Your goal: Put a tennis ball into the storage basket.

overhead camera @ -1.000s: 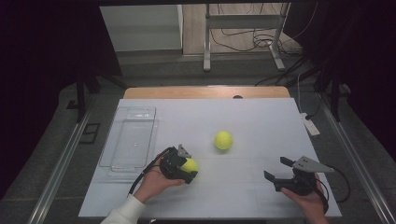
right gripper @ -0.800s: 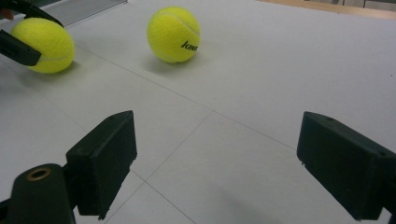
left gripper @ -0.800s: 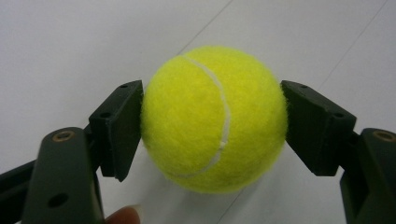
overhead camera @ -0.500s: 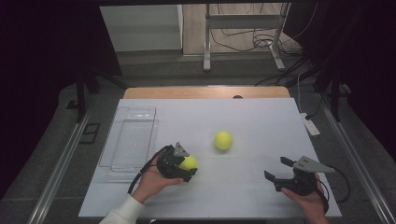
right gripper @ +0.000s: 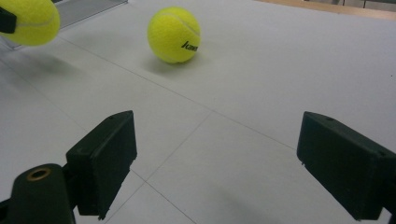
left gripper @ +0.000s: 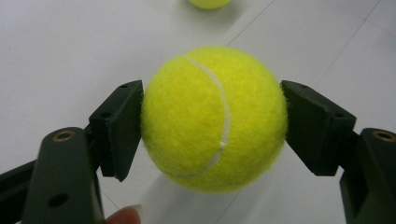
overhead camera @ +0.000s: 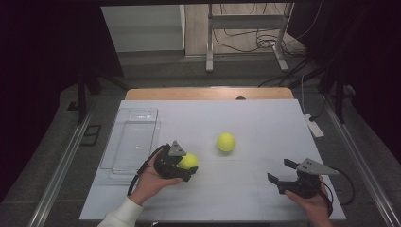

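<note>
From the high view, we are seeing the left gripper [overhead camera: 185, 165] clamping a fuzzy yellow-green tennis ball [overhead camera: 188, 161], the left hand [overhead camera: 153, 179] cupping it from seven o'clock, beside the clear plastic tray [overhead camera: 124, 158]. A second yellow-green tennis ball [overhead camera: 226, 142] is lying toward one o'clock on the white table [overhead camera: 265, 123]. In the left gripper view, both jaws are pressing the held ball's sides. In the right gripper view, we are finding the right gripper [right gripper: 224, 163] gaping wide, empty, aiming toward eleven o'clock at the loose ball.

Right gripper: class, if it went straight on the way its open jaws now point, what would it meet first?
Probably the loose tennis ball on the table, though it lies slightly left of the right gripper, so it might just pass.
</note>
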{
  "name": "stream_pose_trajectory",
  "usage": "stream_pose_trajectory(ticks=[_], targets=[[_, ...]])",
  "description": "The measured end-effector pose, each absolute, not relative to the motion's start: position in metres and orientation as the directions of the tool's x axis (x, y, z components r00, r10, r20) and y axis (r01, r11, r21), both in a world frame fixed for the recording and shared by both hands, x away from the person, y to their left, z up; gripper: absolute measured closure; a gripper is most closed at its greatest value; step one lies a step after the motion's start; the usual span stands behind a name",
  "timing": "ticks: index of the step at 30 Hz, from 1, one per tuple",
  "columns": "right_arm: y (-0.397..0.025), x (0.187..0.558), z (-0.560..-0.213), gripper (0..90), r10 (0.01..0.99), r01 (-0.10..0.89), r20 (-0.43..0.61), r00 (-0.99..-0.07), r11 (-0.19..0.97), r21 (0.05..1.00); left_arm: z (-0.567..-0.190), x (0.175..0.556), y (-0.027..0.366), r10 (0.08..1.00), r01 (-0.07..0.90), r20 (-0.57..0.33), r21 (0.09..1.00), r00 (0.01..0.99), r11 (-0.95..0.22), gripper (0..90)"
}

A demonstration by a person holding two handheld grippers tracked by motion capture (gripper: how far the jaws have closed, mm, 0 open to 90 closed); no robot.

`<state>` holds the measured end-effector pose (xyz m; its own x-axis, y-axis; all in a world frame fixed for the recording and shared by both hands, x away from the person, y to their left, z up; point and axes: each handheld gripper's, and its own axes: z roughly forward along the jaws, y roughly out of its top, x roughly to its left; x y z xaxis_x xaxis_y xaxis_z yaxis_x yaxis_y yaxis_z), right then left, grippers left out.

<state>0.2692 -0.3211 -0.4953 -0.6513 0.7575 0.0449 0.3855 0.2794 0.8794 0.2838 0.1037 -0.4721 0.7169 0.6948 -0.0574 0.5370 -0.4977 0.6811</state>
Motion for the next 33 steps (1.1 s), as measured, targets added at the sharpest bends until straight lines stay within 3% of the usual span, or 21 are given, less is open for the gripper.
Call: stream_pose_trajectory(ticks=[33], targets=[[-0.321, 0.270, -0.496, 12.5, 0.759, 0.387, 0.045, -0.649, 0.279, 0.879, -0.441, 0.277, 0.116, 0.685, 0.472, -0.101, 0.796, 0.722, -0.380, 26.7]])
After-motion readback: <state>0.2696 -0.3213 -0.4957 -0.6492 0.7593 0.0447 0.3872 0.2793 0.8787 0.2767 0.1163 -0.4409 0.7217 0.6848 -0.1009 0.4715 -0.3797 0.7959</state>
